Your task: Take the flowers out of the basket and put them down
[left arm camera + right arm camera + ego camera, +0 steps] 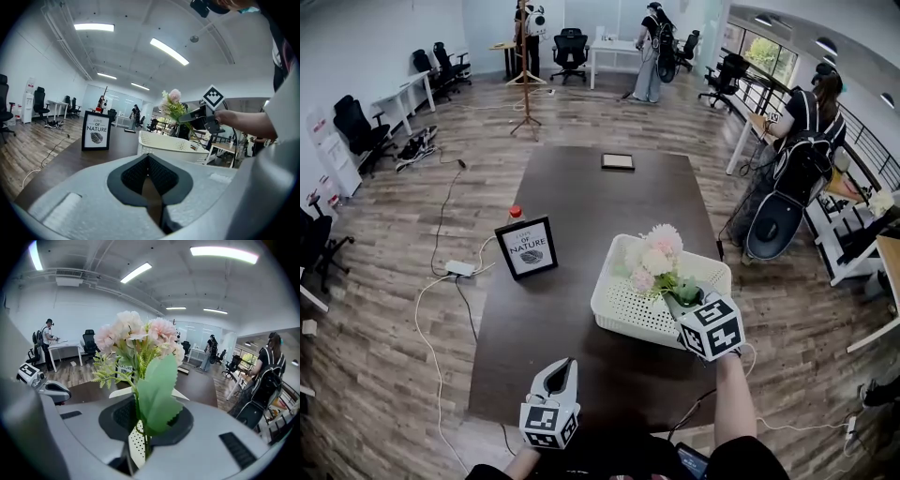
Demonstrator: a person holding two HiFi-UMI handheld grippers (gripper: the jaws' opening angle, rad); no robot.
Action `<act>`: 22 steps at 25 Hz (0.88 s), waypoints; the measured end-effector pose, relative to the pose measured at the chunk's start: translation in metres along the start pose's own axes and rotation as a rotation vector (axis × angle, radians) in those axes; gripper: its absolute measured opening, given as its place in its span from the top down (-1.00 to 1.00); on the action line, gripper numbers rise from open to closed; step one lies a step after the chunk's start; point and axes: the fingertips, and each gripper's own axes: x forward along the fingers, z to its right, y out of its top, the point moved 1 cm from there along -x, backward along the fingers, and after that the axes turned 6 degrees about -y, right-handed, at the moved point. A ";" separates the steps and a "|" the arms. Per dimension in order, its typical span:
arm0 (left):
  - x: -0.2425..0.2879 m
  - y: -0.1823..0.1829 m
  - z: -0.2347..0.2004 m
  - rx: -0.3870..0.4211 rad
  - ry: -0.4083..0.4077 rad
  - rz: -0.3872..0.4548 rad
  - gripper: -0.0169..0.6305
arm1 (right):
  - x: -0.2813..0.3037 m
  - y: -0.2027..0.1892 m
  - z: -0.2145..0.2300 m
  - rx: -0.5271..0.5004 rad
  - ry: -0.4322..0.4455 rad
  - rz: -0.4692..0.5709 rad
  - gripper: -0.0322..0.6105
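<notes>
Gripping the green stems of a bunch of pale pink and cream artificial flowers, the right gripper has its jaws nearly closed on them, a serrated leaf sticking up between the pads. The bunch is held over the white perforated plastic basket, blooms well above its rim. The basket sits on a dark brown rectangular table. The left gripper hovers near the table's front edge, jaws together and empty.
</notes>
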 end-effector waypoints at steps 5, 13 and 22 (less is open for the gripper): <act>-0.002 -0.004 0.000 -0.001 -0.013 -0.003 0.92 | -0.002 -0.002 -0.013 0.025 -0.007 -0.007 0.70; -0.006 -0.009 -0.003 -0.001 -0.026 -0.011 0.92 | -0.004 -0.008 -0.042 0.046 0.035 -0.014 0.70; -0.015 -0.015 -0.008 -0.001 -0.025 -0.029 0.92 | 0.005 -0.035 -0.087 0.060 0.096 -0.075 0.70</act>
